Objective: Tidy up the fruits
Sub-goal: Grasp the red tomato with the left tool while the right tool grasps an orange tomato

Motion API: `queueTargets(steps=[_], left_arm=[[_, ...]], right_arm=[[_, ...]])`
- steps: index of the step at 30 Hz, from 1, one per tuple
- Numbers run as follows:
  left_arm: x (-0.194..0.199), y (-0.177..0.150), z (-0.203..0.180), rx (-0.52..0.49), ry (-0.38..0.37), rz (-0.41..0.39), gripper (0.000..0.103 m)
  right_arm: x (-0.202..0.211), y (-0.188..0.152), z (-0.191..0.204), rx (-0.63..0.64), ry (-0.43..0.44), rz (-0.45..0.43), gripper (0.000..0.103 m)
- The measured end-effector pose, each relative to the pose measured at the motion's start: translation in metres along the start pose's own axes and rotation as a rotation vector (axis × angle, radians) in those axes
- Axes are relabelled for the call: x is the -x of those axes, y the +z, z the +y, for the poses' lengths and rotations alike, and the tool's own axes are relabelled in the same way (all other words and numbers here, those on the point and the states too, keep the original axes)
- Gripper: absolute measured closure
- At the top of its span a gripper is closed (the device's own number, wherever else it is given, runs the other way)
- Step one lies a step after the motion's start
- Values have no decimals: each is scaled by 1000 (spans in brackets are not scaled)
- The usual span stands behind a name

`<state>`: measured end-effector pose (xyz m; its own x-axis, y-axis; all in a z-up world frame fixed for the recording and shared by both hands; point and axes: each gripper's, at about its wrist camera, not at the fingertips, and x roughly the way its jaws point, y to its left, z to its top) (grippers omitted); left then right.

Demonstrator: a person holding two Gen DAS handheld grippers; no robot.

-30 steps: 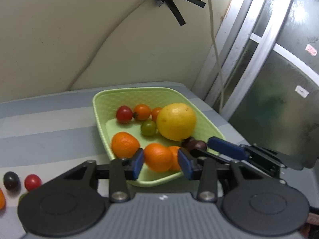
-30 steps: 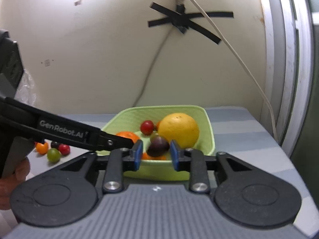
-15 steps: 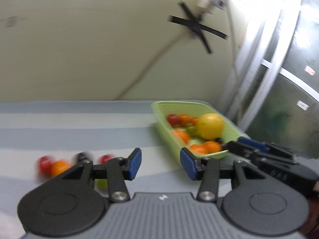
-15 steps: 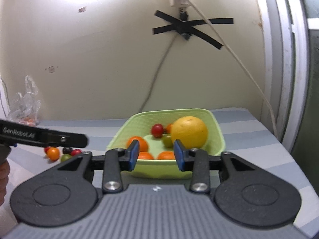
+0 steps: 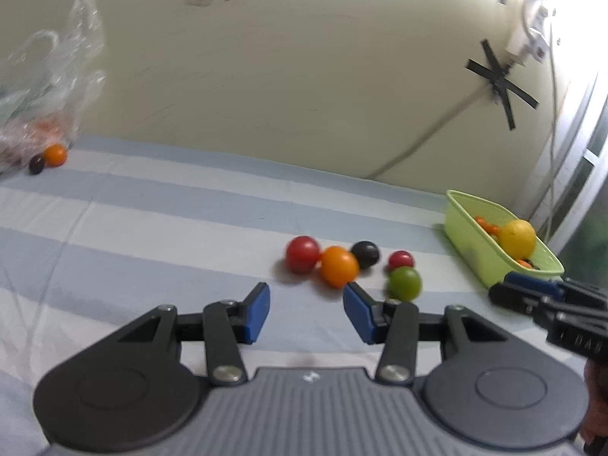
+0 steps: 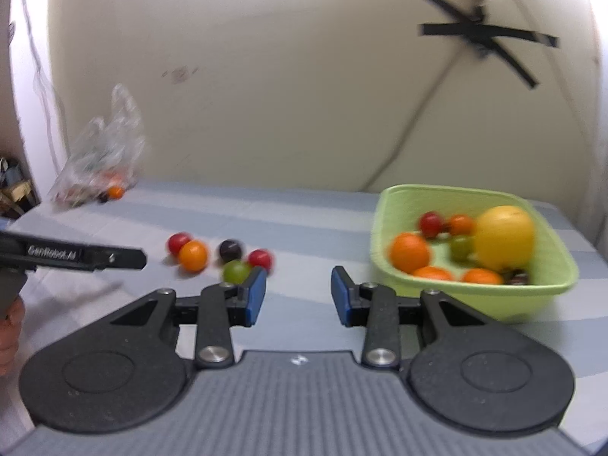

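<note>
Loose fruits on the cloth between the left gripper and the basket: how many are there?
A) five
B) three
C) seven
A: two red, one orange, one dark and one green lie ahead of the open left gripper, outside the basket.

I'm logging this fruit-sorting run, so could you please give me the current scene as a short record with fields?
surface: striped cloth
container: green basket, at the right
basket contents: large yellow fruit, oranges and small tomatoes
loose cluster: red tomato, orange tomato, dark tomato, small red tomato, green tomato
far left: plastic bag with more fruit beside it
left claw: open, empty, facing the cluster
right claw: open, empty
</note>
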<state>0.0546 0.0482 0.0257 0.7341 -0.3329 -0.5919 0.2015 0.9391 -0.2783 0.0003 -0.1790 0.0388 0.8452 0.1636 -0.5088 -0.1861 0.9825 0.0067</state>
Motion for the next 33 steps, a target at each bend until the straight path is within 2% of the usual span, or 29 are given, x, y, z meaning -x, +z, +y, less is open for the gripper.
queueTargets(steps=[5,12,17,21,24,29,30,33], left_arm=[[-5,2,9,19,-28,0,59],[-21,23,18,54,-56,7,59],[-41,37,24,117,-107,33,59],[-56,36,27,156,-128,65,59],[-60,34,29,175,-139,75,59],[-62,31,33,183,-148,76,59],[-63,31,33,183,-149,78,59],[-64,31,30,174,-144,82,59]], right_arm=[[-21,4,15,30,29,42,63],[-40,9,27,40,67,69,63],[-51,14,52,137,102,58,62],[-66,15,73,229,121,59,63],[-80,16,80,248,132,77,63],[-97,14,82,251,112,101,69],[-98,14,82,255,96,99,74],[-90,14,76,232,105,97,74]])
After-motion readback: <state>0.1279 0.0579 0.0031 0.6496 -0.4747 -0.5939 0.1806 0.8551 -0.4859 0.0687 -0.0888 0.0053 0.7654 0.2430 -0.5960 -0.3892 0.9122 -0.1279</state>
